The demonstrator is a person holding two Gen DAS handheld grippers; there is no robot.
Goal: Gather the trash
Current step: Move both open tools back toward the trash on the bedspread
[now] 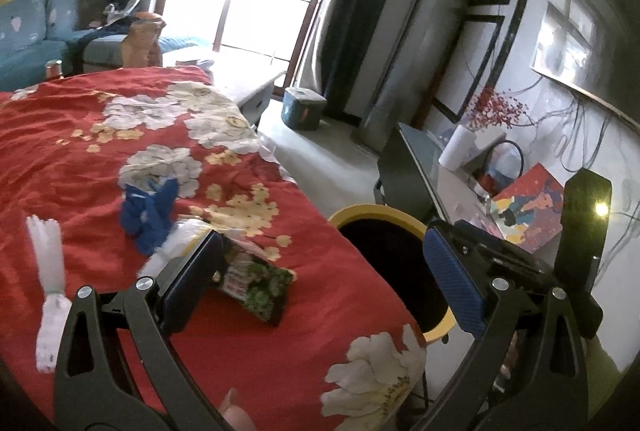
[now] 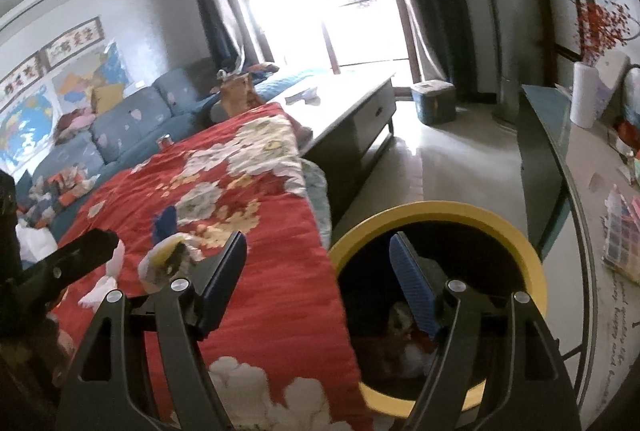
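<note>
— Where are the two grabbers?

— Both tip a bit downward. The left gripper (image 1: 320, 279) hangs over the near edge of the red flowery blanket (image 1: 80, 135). The right gripper (image 2: 320, 283) is just to its right, and its right finger (image 2: 412, 291) is above the bin.

— What bin?

— A round bin with a yellow rim (image 2: 436, 211), on the floor right beside the blanket. It is dark inside. At the bottom I see some crumpled trash (image 2: 404, 327), white and reddish bits. I cannot tell what they are.

— Are the grabbers holding anything?

— No. Both have their fingers spread wide, with nothing between them.

— Where is the rest of the trash?

— On the blanket. A dark packet with a green picture (image 1: 256, 283) lies just beside the left grabber's left finger (image 1: 192, 279). Farther off is a crumpled blue wrapper (image 1: 148, 211), with a white crinkly bag (image 1: 184, 235) next to it. On the far left lies a white plastic piece (image 1: 50, 283).
</note>
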